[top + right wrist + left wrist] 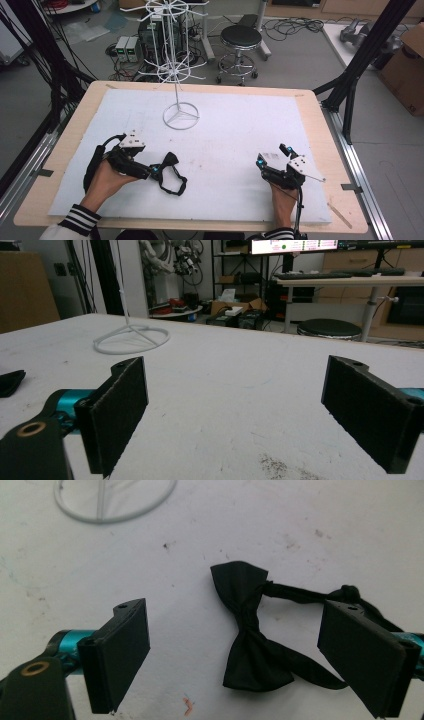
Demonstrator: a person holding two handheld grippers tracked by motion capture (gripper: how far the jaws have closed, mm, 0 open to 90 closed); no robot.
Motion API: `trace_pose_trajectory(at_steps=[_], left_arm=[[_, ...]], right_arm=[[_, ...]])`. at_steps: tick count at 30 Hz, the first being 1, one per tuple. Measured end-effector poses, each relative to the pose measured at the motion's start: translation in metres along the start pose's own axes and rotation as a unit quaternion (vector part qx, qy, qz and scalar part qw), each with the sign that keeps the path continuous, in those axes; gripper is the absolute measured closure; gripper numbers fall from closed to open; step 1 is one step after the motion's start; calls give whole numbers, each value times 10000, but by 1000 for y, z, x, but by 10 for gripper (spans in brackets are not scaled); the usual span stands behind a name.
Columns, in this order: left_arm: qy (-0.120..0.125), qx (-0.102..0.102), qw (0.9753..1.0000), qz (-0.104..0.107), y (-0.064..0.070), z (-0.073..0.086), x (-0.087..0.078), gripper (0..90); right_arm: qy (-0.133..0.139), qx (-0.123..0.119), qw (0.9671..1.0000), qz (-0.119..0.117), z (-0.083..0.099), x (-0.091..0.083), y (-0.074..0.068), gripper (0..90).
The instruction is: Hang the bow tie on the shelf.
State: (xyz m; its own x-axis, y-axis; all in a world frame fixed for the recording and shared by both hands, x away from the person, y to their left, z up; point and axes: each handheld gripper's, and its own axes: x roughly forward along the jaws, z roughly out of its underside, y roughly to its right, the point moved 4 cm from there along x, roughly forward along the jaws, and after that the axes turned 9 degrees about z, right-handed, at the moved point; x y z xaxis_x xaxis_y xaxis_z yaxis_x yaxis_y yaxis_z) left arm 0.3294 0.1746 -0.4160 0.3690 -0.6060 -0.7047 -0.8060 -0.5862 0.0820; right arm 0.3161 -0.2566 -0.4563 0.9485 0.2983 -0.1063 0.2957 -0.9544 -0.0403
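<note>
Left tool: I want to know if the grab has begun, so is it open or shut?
Open. The left tool has its jaws spread wide either side of the bow tie, not touching it.

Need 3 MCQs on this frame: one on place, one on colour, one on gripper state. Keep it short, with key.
1. Where does the bow tie lie?
A. On the white mat, just ahead of the left gripper
B. Hung on the wire rack
C. Beside the right gripper

2. What colour is the bow tie?
A. Red
B. Black
C. White

3. How do the left gripper's jaws stand?
A. Shut on the strap
B. Shut on nothing
C. Open, with the bow tie lying between them

Key: 1 A, the high view shows it flat on the mat at the left gripper's tips. 2 B, it is black in the left gripper view. 3 C, both pads stand wide apart there, the tie between them.
</note>
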Motion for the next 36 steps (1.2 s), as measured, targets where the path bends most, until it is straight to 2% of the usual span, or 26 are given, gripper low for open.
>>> trace_pose_trajectory(at_steps=[4, 8, 14, 19, 26, 31, 34, 36], left_arm=[[-196, 28, 9998, -1, 0, -1, 6, 138], [-348, -61, 9994, -28, 0, -3, 14, 149], [-546, 6, 9985, 24, 3, -4, 26, 236], [-781, -53, 9969, 36, 4, -3, 32, 241], [-1020, -147, 9944, 220, 5, -1, 39, 346], [-1165, -236, 9926, 236, 3, -2, 41, 357], [-1207, -262, 9918, 341, 5, -4, 43, 401], [-1305, -189, 9905, 385, 6, -6, 43, 438]], right_arm=[[19, -11, 10000, -13, 0, 0, 0, 105], [32, -42, 10000, 0, 0, 0, 0, 105], [19, -57, 10000, 9, 0, 0, -1, 105], [17, -50, 10000, 11, 0, 0, -1, 105], [10, -51, 10000, 3, 0, 0, -1, 105], [20, -58, 10000, 10, 0, 0, -1, 105], [-1, -27, 10000, 16, 0, 0, -1, 105], [-8, -17, 10000, 16, 0, -1, -1, 105]])
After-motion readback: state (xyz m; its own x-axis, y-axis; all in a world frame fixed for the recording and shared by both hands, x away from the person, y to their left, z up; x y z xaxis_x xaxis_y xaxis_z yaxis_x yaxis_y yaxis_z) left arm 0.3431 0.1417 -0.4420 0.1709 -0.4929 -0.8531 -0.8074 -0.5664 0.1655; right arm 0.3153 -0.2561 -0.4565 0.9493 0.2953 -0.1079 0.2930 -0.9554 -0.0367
